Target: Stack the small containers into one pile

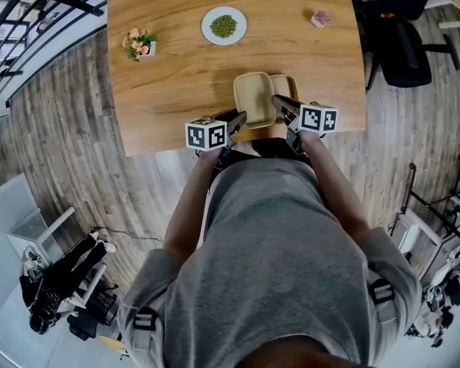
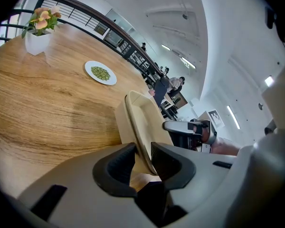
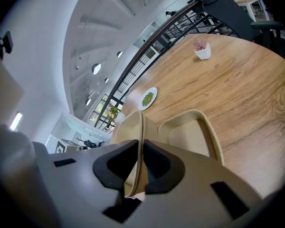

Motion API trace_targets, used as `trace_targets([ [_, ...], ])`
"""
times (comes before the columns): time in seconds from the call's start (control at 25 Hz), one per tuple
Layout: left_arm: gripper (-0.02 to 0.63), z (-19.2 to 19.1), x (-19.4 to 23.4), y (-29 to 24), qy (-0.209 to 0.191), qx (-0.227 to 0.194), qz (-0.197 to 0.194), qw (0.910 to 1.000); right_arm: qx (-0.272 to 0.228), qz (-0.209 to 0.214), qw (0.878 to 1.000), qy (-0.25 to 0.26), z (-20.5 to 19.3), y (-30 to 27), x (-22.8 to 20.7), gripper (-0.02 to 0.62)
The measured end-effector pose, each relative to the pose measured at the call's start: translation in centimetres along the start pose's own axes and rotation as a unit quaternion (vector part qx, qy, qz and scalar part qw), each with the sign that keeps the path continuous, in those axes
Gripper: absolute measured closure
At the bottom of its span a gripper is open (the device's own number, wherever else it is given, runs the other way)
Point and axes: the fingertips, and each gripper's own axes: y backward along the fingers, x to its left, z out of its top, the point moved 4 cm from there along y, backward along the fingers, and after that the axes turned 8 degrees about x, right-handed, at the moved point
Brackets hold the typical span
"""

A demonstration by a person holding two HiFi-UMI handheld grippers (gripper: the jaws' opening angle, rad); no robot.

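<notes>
A beige container [image 1: 253, 94] is at the front edge of the wooden table [image 1: 176, 83]. My left gripper [image 1: 240, 118] is shut on its near left rim, which runs edge-on between the jaws [image 2: 142, 151]. My right gripper [image 1: 276, 100] is shut on its right rim, a thin beige edge [image 3: 130, 127] pinched between the pads [image 3: 140, 148]. In the left gripper view the held container [image 2: 142, 113] rises ahead, with the right gripper [image 2: 185, 132] beyond it. A second beige container [image 1: 289, 87] lies on the table just to the right, open side up [image 3: 192, 137].
A white plate of green bits [image 1: 223, 25] sits mid-table at the far side. A white pot with flowers [image 1: 139, 44] stands at the left, and a small pot with a pink plant [image 1: 320, 18] at the far right. A black office chair [image 1: 402, 44] stands right of the table.
</notes>
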Motion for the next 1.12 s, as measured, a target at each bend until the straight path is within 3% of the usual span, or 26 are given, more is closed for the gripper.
trace_targets([
  [1.12,0.491,0.0,-5.3,-7.0,0.005,0.005,0.002,1.0000,0.006,0.000,1.000,-0.011,0.7,5.9,-6.7,0.551],
])
